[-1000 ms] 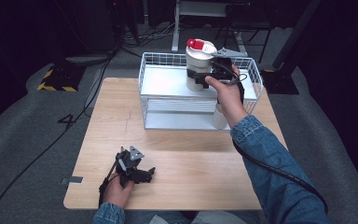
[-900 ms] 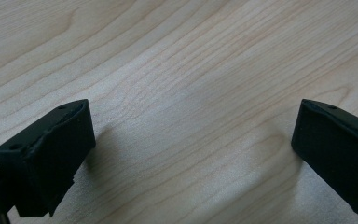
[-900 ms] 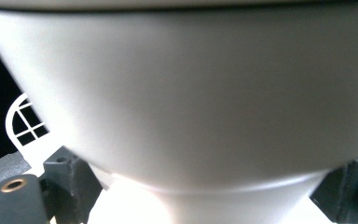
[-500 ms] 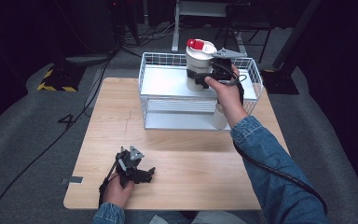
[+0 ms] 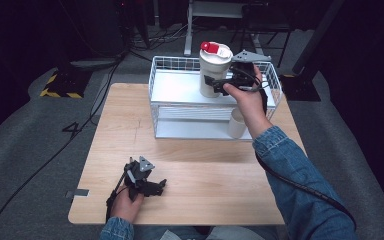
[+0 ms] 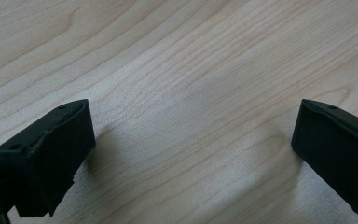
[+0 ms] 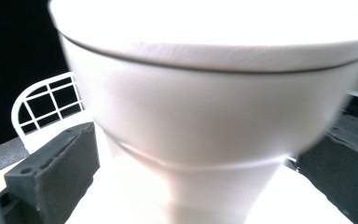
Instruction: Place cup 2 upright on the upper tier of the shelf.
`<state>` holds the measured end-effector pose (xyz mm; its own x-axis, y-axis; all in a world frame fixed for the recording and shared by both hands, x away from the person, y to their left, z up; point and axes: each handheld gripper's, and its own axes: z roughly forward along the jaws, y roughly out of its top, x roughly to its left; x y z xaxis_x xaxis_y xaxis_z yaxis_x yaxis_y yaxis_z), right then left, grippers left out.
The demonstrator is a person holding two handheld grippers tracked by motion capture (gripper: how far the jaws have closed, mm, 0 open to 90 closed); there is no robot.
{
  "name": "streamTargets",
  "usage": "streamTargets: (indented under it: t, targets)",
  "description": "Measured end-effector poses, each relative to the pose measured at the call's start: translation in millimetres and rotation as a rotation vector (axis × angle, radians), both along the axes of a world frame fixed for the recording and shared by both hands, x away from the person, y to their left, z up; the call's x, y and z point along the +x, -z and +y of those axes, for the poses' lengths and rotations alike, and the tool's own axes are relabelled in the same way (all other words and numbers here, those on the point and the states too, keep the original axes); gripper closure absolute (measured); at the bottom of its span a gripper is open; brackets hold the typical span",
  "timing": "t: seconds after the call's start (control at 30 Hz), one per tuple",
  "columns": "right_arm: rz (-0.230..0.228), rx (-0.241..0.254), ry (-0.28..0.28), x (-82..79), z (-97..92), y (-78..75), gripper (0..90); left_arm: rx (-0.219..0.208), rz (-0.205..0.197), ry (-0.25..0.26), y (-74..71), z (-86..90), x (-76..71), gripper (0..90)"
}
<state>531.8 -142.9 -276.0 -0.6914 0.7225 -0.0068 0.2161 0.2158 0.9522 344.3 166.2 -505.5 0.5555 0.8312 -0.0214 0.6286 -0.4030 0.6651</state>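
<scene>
A tall white plastic cup with a white lid and a red cap [image 5: 214, 70] is seen standing upright on the top shelf of a white wire rack [image 5: 175, 87], which is placed at the far side of a light wooden table [image 5: 195, 165]. The right gripper [image 5: 219, 84] is held against the lower part of this cup. Its jaws have just been opening; the cup is between them, and the left jaw is seen apart from the wall. A smaller white cup [image 5: 237, 123] is found on the lower shelf. The left gripper [image 5: 155, 186] is rested on the table near the front edge, its jaws spread wide with nothing between them.
</scene>
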Motion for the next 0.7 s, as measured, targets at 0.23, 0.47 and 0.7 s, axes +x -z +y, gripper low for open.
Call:
streamTargets:
  t: [0.23, 0.47, 0.7]
  targets:
    - [0.011, 0.002, -0.023, -9.6, -17.6, -6.4, 0.0, 0.0, 0.003, 0.0, 0.0, -0.2, 0.2, 0.0]
    - [0.02, 0.004, -0.048, -24.2, -34.5, -13.5, 1.4, 0.0, 0.003, 0.0, 0.0, -0.2, 0.1, 0.0]
    - [0.026, 0.002, -0.094, -43.0, -49.3, -17.5, 4.9, 0.0, 0.003, 0.0, 0.0, -0.1, 0.2, 0.0]
